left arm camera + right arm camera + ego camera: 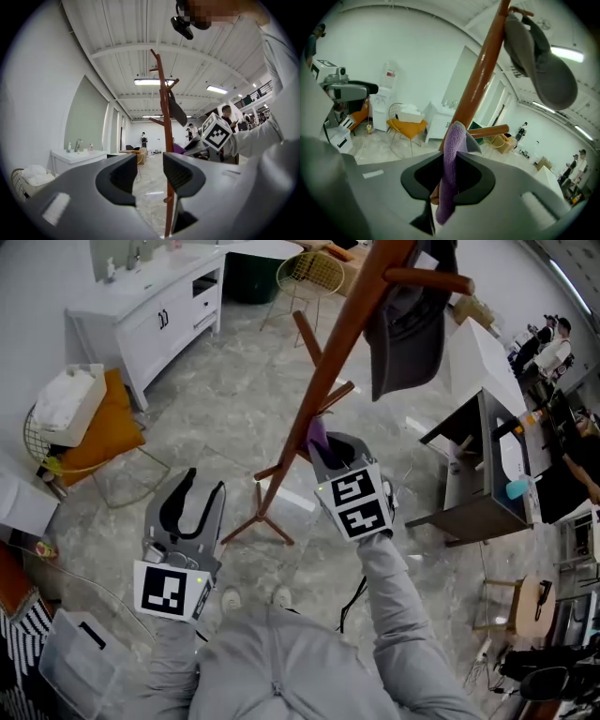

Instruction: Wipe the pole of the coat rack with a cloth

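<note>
In a large white-walled room with a marbled floor (216, 399), a person in grey sleeves works at a reddish-brown coat rack, whose pole (328, 362) rises from splayed feet just ahead of the person's shoes. The right gripper (323, 451) is up against the pole about midway along it, and its jaws are clamped on a purple cloth (317, 434). The right gripper view shows what the head view only hints at: the cloth (450, 173) is pinched upright between the two jaws, its top edge folded over and touching the pole (480, 75), with a grey cap (539, 61) hanging from a peg higher up. The left gripper (203, 486) is held lower and to the left, well apart from the rack. Its own view shows the jaws spread with nothing between them, only floor visible through the gap. That view also shows the pole (165, 122) standing upright beyond the jaws, the right gripper's marker cube (216, 132) beside it, and several people far down the room. Only the head view takes in the surroundings at floor level: a white cabinet (159, 320) along the wall and a wire chair (112, 479) carrying an orange cushion (108, 432).
</note>
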Demonstrator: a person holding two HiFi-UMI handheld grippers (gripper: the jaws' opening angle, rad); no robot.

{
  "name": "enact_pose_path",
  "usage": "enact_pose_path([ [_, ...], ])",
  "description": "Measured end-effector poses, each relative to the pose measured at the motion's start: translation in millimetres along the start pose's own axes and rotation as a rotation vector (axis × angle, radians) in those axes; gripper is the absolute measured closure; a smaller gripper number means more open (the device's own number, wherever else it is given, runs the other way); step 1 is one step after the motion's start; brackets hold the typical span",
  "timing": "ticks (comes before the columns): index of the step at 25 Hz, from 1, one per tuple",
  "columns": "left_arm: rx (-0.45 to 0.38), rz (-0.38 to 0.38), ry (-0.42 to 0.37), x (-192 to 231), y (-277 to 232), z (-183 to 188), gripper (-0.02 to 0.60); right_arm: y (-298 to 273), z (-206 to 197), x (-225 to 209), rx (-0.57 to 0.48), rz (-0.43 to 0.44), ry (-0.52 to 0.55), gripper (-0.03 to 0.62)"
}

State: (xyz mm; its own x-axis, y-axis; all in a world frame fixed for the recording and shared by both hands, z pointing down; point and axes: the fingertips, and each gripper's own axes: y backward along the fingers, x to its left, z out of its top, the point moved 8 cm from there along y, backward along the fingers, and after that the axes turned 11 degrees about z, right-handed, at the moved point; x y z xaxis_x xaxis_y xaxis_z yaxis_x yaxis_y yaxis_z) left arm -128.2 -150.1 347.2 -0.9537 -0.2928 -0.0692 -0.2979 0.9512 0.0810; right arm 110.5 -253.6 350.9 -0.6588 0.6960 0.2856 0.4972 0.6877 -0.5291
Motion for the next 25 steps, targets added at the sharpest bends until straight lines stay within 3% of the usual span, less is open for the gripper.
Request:
enact_pose_path([
  [7, 0.016, 0.027, 0.030, 21.9, 1.6, -13.3, 0.402, -23.3, 8.5, 15.7, 0.162, 0.143, 0.122, 0.537],
  [12, 0.017, 0.026, 0.047, 28.4, 0.0, -18.2, 0.402, -27.2, 5.1, 35.8, 0.269, 0.154, 0.250, 0.537],
  [18, 0.016, 0.014, 0.058, 30.5, -3.3, -19.5, 0.402, -28.1, 9.1, 57.2, 0.322, 0.145, 0.357, 0.537],
  [25, 0.017, 0.007, 0.061, 28.4, -2.8, -21.0, 0.402, -19.7, 6.4, 80.2, 0.294, 0.184, 0.356, 0.537],
])
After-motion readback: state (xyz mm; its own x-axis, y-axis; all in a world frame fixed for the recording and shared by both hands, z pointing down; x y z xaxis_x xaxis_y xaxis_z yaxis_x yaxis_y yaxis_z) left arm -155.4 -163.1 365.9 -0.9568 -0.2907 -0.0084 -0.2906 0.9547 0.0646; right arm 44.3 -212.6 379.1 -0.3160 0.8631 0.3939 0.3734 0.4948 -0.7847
